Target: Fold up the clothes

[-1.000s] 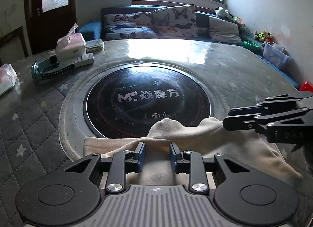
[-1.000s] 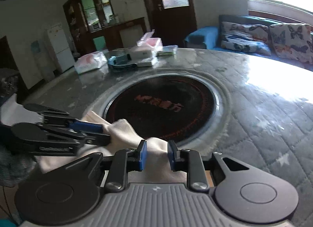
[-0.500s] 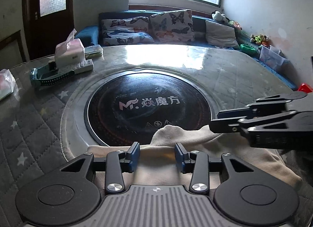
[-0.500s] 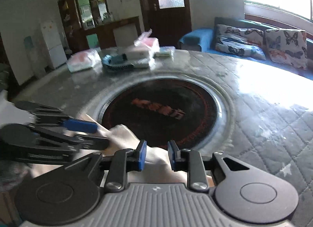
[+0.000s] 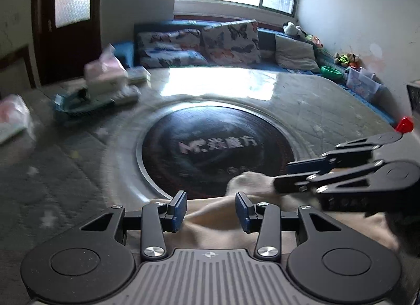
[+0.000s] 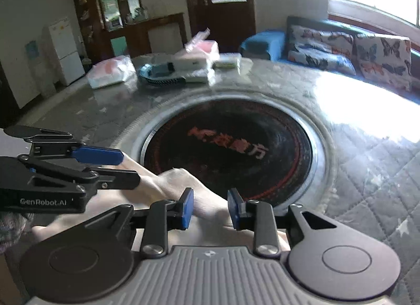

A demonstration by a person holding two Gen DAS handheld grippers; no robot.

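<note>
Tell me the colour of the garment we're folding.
The garment is plain cream or beige, with no pattern visible; the left wrist view shows it best.

left gripper [image 5: 211,211] fingers apart | over beige garment [image 5: 215,228] | right gripper [image 5: 282,179] alongside

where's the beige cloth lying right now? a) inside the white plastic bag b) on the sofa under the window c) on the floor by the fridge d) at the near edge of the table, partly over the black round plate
d: the beige cloth lies at the table's near edge beneath both open tools, left tool and right tool, a raised fold reaching over the black round plate.
</note>
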